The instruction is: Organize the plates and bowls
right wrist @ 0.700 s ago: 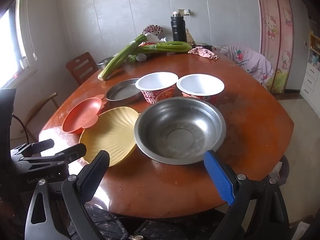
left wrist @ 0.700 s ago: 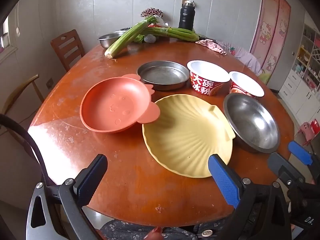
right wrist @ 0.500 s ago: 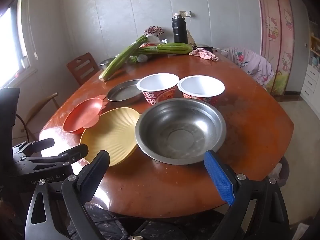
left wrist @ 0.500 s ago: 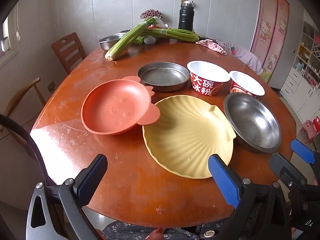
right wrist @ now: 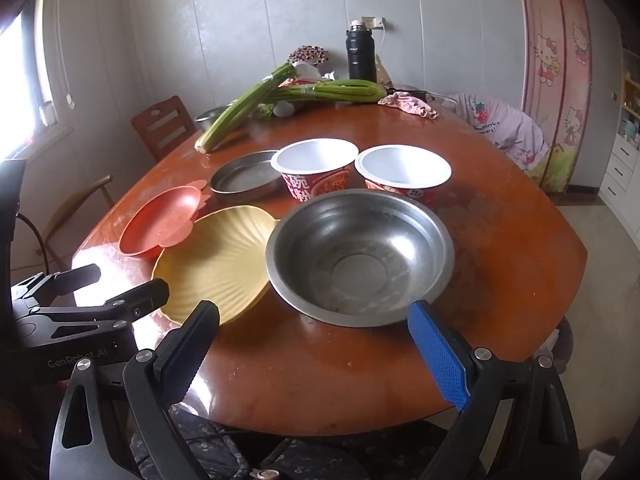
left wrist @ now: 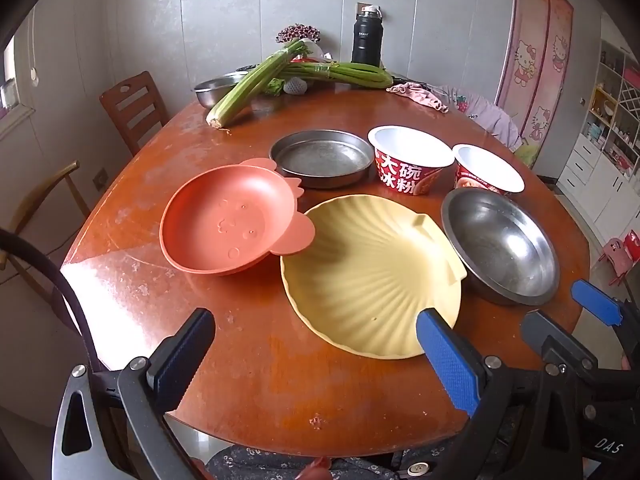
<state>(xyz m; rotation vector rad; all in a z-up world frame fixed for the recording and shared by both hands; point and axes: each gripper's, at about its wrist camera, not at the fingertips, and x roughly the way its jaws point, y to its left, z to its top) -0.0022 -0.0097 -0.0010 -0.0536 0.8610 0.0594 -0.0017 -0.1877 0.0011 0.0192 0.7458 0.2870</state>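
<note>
Orange-red bowl (left wrist: 230,222) showing a faint embossed face. Pale yellow plate (left wrist: 372,276) showing radiating shell ribs. 2 grey steel pieces, bowl (right wrist: 360,256) and shallow pan (left wrist: 322,156), gleaming. 2 noodle cups (left wrist: 412,160) showing white interiors, red sides with white characters. Table (left wrist: 260,380) glowing reddish-brown. Celery (left wrist: 248,88) lying green. Flask (left wrist: 367,42) standing black.

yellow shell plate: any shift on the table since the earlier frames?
No. In the left wrist view the yellow shell plate keeps the same overlap under the orange bowl's ear and the same gap to the steel bowl; only the camera drifted slightly.
</note>
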